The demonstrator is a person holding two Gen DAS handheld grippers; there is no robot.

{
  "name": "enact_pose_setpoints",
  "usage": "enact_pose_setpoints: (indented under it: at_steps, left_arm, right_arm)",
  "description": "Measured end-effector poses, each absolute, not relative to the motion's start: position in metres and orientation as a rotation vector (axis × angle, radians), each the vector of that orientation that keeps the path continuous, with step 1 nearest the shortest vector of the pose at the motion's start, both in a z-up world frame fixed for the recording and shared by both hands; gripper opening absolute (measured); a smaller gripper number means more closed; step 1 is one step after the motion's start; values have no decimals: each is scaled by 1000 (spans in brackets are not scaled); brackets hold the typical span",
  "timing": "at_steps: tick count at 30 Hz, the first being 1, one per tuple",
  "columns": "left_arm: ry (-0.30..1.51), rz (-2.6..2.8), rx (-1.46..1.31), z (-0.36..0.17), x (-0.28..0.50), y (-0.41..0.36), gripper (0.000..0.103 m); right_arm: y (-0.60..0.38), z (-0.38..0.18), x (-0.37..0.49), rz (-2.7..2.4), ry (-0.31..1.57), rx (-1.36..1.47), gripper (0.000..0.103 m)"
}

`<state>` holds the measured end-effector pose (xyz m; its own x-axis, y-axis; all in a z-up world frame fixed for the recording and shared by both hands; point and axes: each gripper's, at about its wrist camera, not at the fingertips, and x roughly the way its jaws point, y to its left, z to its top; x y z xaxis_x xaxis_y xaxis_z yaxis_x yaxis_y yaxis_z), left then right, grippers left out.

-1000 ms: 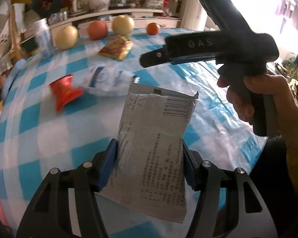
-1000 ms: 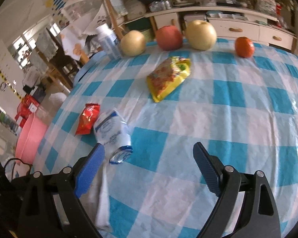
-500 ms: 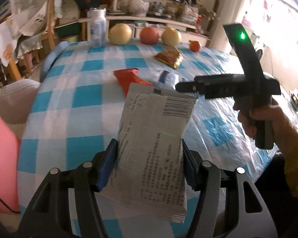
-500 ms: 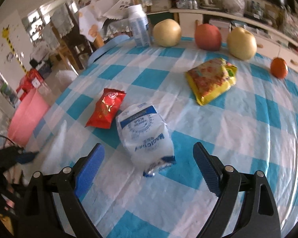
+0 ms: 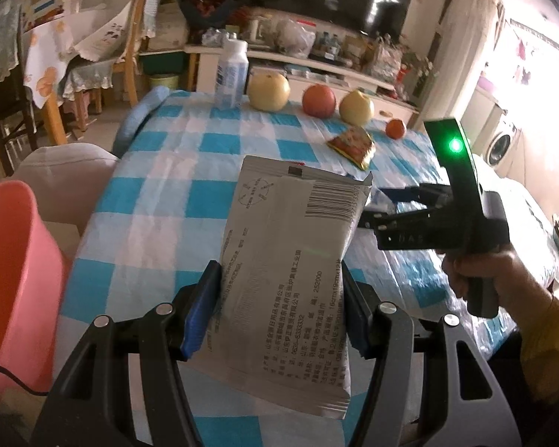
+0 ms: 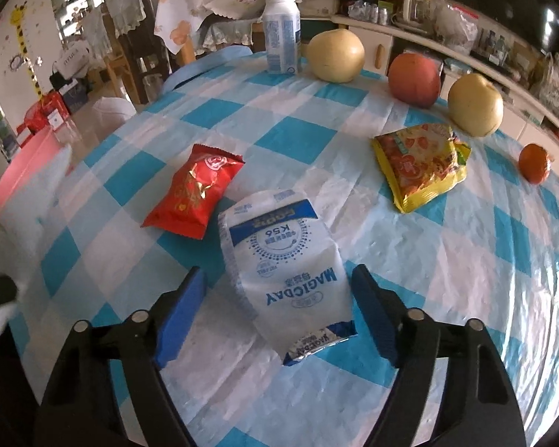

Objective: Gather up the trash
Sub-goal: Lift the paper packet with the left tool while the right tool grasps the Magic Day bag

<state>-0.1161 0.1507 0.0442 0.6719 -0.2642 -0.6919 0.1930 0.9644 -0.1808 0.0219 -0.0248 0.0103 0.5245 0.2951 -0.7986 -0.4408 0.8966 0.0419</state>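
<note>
My left gripper [image 5: 279, 309] is shut on a grey printed wrapper [image 5: 290, 253] and holds it upright above the checked table's near edge. A pink bin [image 5: 15, 279] stands low at the left, beside the table. My right gripper [image 6: 279, 305] is open, its jaws on either side of a white and blue wrapper [image 6: 283, 257] that lies on the table. A red wrapper [image 6: 193, 190] lies just left of it. A yellow wrapper [image 6: 421, 164] lies further back right. The right gripper also shows in the left wrist view [image 5: 384, 208].
A white bottle [image 6: 281, 33], two pears [image 6: 335, 56], an apple [image 6: 413, 80] and an orange [image 6: 534, 164] line the far edge of the blue checked tablecloth [image 6: 466, 260]. A beige stool [image 5: 63, 178] and chairs stand left of the table.
My left gripper has pulled back and to the left with the grey wrapper, bringing the pink bin into view. My right gripper has moved forward until its jaws straddle the white and blue wrapper.
</note>
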Motion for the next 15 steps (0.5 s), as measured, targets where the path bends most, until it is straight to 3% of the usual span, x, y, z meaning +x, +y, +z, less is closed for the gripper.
enact_pose_setpoints:
  at_steps: [5, 15]
  left_arm:
    - [760, -219, -109, 52, -119, 161, 61]
    - [704, -175, -133, 66, -132, 182, 61]
  right_arm:
    - [-29, 11, 24, 428, 913, -155, 62]
    - [-26, 12, 14, 411, 895, -161, 61]
